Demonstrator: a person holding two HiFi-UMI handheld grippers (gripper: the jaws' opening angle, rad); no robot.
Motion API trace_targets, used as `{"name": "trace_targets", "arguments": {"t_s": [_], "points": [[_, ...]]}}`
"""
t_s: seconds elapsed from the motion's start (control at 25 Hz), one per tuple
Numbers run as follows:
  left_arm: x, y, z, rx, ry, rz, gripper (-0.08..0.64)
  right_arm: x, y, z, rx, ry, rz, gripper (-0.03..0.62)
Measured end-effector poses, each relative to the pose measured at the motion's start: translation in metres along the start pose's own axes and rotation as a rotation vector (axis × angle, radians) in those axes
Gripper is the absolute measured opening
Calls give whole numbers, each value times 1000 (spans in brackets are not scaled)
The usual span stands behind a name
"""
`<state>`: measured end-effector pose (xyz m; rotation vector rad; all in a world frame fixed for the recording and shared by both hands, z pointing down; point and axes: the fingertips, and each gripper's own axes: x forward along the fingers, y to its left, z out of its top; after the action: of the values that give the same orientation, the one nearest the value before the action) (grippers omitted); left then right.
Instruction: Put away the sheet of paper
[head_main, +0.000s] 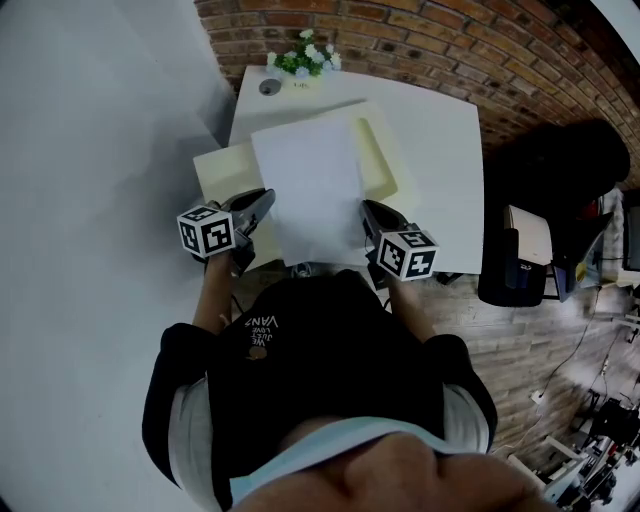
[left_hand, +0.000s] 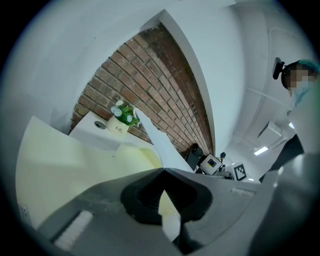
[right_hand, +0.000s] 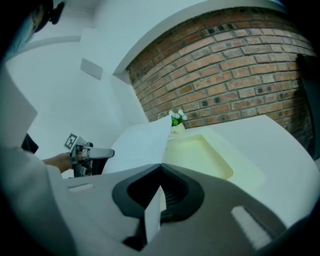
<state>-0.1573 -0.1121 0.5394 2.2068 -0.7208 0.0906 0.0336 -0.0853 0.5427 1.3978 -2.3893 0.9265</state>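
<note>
A white sheet of paper (head_main: 310, 185) hangs stretched over an open pale yellow document case (head_main: 378, 158) on the white table (head_main: 440, 180). My left gripper (head_main: 266, 200) is shut on the sheet's near left corner, and my right gripper (head_main: 369, 210) is shut on its near right corner. In the left gripper view the sheet (left_hand: 159, 142) runs away from the closed jaws of the left gripper (left_hand: 163, 171), over the case's flat lid (left_hand: 75, 160). In the right gripper view the sheet (right_hand: 140, 142) lies left of the case's hollow tray (right_hand: 200, 152), pinched in the right gripper (right_hand: 160, 165).
A small pot of white flowers (head_main: 305, 62) and a small round object (head_main: 270, 87) stand at the table's far edge, against a brick wall (head_main: 420, 40). A dark chair with bags (head_main: 555, 210) stands to the right. A white wall (head_main: 90, 150) closes the left side.
</note>
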Motion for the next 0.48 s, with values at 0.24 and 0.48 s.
{"name": "trace_targets", "arguments": {"t_s": [0.24,0.48], "points": [[3,9,-2,-8,22,-13,-2,5,-1,-6,9,3,-24,0],[9,17,-6,-27,28,7,-2,14,-10,-8,-1,30,-25,0]]}}
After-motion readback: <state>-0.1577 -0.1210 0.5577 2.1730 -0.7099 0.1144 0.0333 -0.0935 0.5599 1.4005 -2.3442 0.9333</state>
